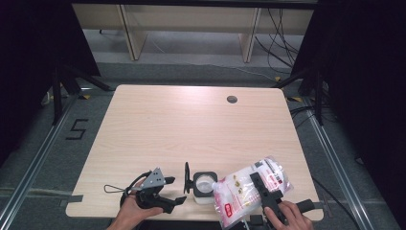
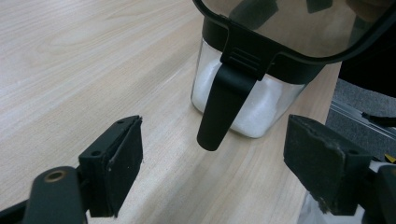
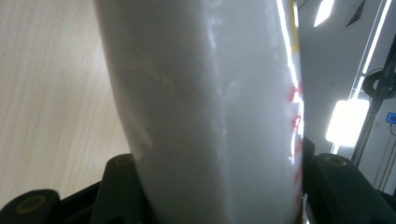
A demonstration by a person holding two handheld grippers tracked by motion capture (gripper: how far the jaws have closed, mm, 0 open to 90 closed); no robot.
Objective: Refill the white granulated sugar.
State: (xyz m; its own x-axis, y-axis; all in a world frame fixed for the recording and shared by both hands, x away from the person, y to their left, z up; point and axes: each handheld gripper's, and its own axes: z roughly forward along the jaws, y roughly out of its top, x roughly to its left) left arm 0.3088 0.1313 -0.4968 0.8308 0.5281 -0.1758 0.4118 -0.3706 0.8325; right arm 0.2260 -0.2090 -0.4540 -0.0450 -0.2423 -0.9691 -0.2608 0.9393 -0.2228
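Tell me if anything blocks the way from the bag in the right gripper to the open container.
Nothing visible does. The bag, clamped in the right gripper, already tilts beside the container, whose lid stands flipped up on the far side, toward the open left gripper.

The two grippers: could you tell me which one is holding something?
The right gripper: its fingers clamp the white bag, while the left gripper stands open before the jar.

The clear bag (image 1: 244, 189) of white granules, red print on it, sits tilted between the right gripper (image 1: 258, 184) jaws, mouth toward the jar. The square glass jar (image 1: 204, 184), partly filled with white, stands just ahead of the left gripper (image 1: 165, 184), its black lid (image 1: 187, 178) flipped up.
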